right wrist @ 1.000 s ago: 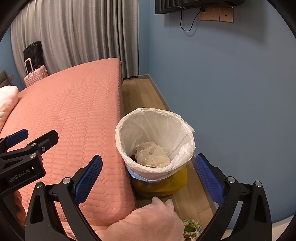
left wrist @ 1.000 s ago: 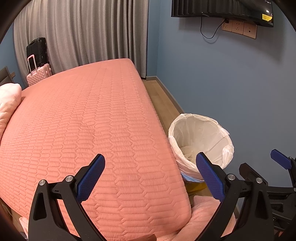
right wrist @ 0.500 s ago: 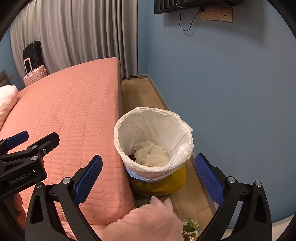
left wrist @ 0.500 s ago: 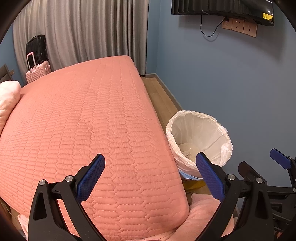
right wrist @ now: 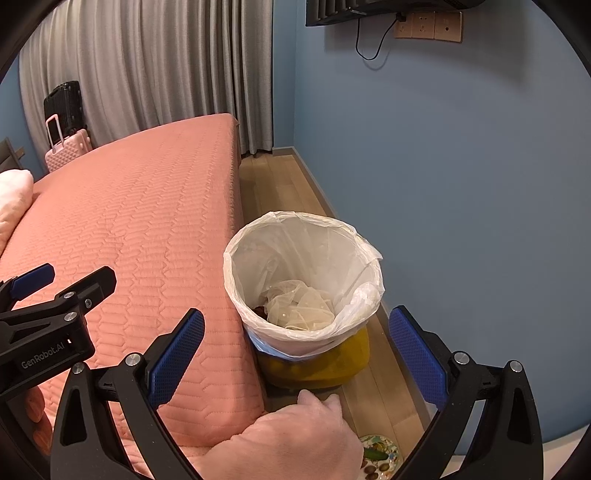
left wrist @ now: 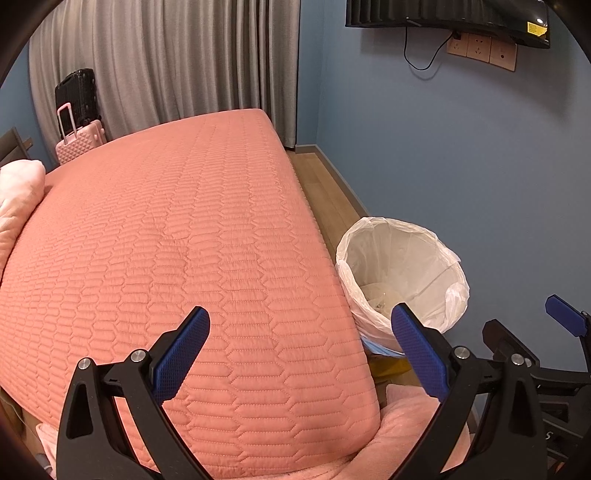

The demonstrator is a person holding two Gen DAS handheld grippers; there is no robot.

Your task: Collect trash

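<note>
A yellow bin lined with a white plastic bag stands on the wood floor between the bed and the blue wall; crumpled pale netting lies inside it. The same bin shows at the right of the left wrist view. My right gripper is open and empty, hovering just in front of the bin. My left gripper is open and empty above the near corner of the salmon quilted bed. Each gripper appears at the edge of the other's view.
A hand shows low in the right wrist view, near the bin's base. A small patterned plate lies on the floor by it. A pink pillow, two suitcases and grey curtains are farther off. A wall-mounted TV hangs above.
Both views have risen or tilted slightly, so the bed and bin sit a little lower in frame. Both grippers stay open and empty.
</note>
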